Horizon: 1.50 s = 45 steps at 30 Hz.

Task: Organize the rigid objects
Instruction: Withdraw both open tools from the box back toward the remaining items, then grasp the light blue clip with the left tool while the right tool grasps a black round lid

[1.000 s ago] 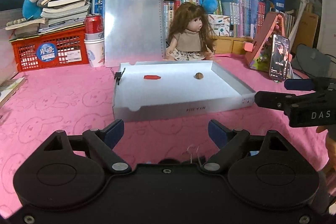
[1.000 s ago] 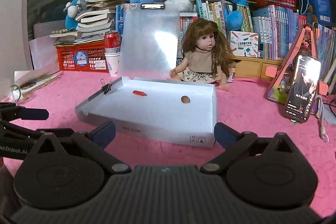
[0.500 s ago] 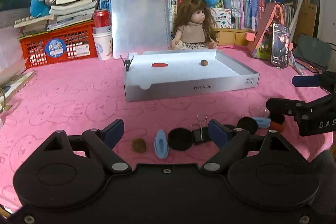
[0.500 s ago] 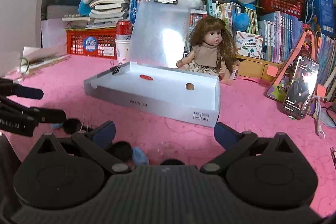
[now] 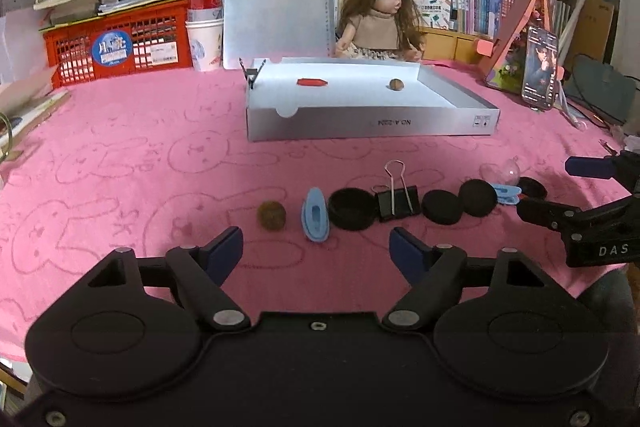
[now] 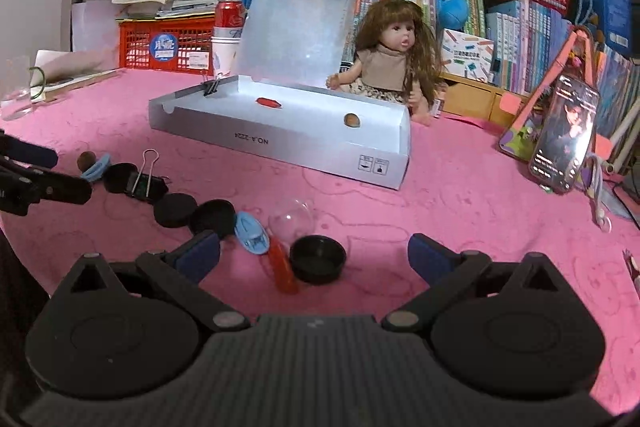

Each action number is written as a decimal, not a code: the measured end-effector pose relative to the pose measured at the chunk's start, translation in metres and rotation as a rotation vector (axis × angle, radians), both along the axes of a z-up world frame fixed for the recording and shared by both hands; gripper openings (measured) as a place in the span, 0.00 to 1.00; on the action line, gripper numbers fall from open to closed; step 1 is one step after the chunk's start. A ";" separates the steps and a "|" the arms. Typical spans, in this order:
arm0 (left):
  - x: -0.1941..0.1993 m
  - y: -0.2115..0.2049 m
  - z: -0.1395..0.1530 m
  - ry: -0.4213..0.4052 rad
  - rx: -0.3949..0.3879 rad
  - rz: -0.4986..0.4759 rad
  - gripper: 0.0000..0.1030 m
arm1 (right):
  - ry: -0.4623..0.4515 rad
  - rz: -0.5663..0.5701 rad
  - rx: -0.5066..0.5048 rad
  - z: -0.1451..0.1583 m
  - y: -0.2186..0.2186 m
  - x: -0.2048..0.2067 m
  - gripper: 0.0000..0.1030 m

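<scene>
Small items [image 5: 352,209] in row; box [image 5: 372,123] behind.

Right hand-held gripper [image 6: 314,249] open over the pink desk [image 6: 460,211], nothing between the blue pads. Just ahead: black cap [image 6: 318,259], red tube [image 6: 283,269], blue clip [image 6: 252,231], clear dome [image 6: 292,219]. Further left: black discs, binder clip [image 6: 145,181]. Beyond, open grey box [image 6: 280,143] holding a red piece [image 6: 269,102] and a nut [image 6: 352,120]. Left hand-held gripper [image 6: 28,177] at left edge.
</scene>
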<state>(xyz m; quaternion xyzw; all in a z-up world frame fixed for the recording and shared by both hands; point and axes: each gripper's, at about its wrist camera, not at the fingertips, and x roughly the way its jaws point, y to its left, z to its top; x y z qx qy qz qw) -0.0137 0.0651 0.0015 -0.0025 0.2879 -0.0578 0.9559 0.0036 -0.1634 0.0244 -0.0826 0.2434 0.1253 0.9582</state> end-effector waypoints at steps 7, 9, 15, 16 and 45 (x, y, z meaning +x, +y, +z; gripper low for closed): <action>-0.002 -0.001 0.001 -0.005 -0.011 -0.001 0.47 | 0.006 -0.030 0.056 0.002 -0.013 -0.005 0.92; -0.002 0.000 0.003 -0.009 -0.026 0.004 0.41 | -0.011 -0.050 0.072 0.004 -0.017 -0.006 0.83; 0.000 -0.004 0.010 -0.052 -0.004 -0.001 0.37 | -0.006 -0.100 0.085 0.006 -0.025 -0.002 0.54; 0.002 -0.005 0.010 -0.047 -0.005 -0.002 0.36 | 0.000 -0.096 0.081 0.005 -0.024 -0.002 0.52; 0.020 -0.005 -0.001 0.000 -0.014 0.025 0.21 | 0.051 -0.050 0.013 -0.007 -0.001 0.009 0.50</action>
